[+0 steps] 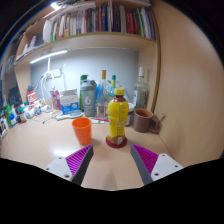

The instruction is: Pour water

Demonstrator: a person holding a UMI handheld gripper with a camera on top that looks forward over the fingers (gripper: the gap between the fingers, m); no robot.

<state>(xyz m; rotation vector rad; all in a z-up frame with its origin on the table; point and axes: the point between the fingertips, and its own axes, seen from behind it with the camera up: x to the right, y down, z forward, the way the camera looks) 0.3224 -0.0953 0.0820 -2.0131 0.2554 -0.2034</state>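
The tool (112, 160) has its 2 fingers spread wide, holding nothing, their purple pads (78, 158) facing inward. Just ahead at 12 o'clock a yellow bottle (118, 117) with a red cap stands upright on the bench (40, 140). An orange cup (82, 130) stands beside it at 11 o'clock, apart from it.

hand-held gripper (112, 160): 2 fingers, white outer shells
pads (78, 158): magenta, ribbed, on inner faces
finger edges: dark trim
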